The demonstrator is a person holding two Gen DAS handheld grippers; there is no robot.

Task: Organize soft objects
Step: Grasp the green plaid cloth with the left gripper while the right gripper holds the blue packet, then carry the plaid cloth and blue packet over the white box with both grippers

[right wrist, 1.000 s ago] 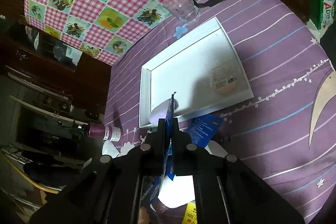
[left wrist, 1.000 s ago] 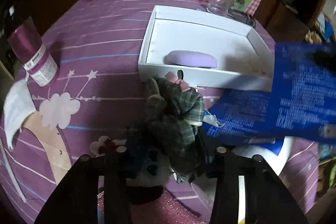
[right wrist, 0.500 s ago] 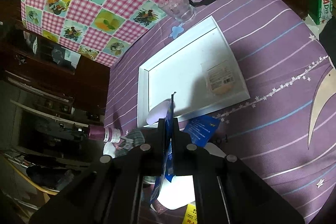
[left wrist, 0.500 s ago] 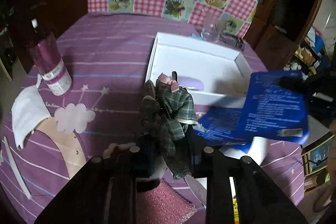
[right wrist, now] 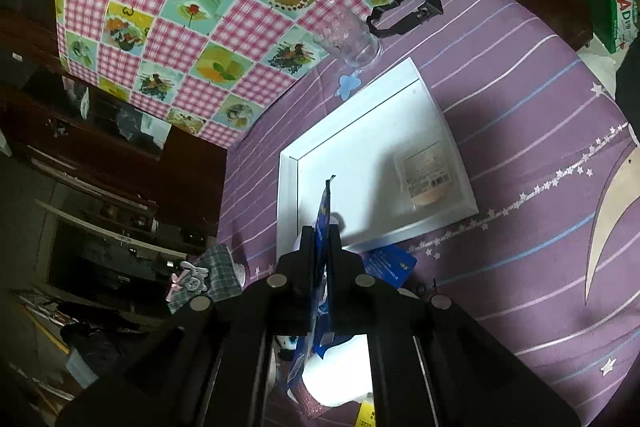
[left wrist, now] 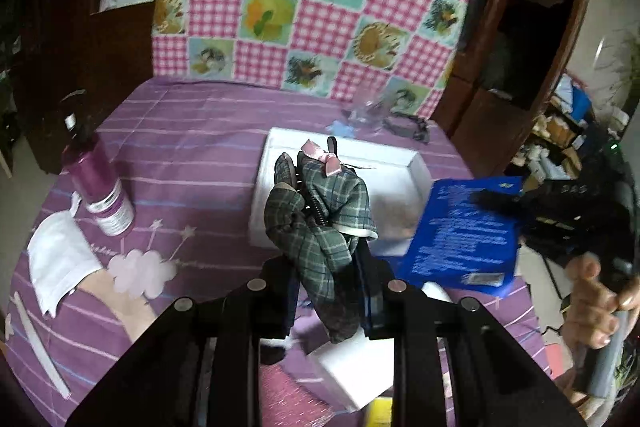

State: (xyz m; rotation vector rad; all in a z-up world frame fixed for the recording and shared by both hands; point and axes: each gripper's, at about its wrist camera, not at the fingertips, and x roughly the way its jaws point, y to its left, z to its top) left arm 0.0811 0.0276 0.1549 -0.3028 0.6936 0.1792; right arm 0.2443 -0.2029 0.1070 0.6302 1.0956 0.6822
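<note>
My left gripper (left wrist: 326, 267) is shut on a green plaid stuffed toy (left wrist: 320, 211) with a pink bow, held up above the purple table in front of the white tray (left wrist: 416, 167). The toy also shows at the left of the right wrist view (right wrist: 208, 275). My right gripper (right wrist: 322, 231) is shut on a blue packet (right wrist: 322, 211), seen edge-on over the tray's (right wrist: 360, 147) near corner. In the left wrist view the blue packet (left wrist: 460, 227) hangs to the right of the toy. A small sealed pouch (right wrist: 426, 173) lies in the tray.
A purple spray bottle (left wrist: 96, 183) and a white face mask (left wrist: 60, 263) lie at the left. A clear glass (right wrist: 348, 41) and a black clip (right wrist: 408, 11) stand behind the tray. A second blue packet (right wrist: 390, 265) and a white box (left wrist: 352, 375) lie near the front.
My left gripper has lifted the plaid toy well off the table and toward the tray. My right gripper holds the blue packet almost still.
</note>
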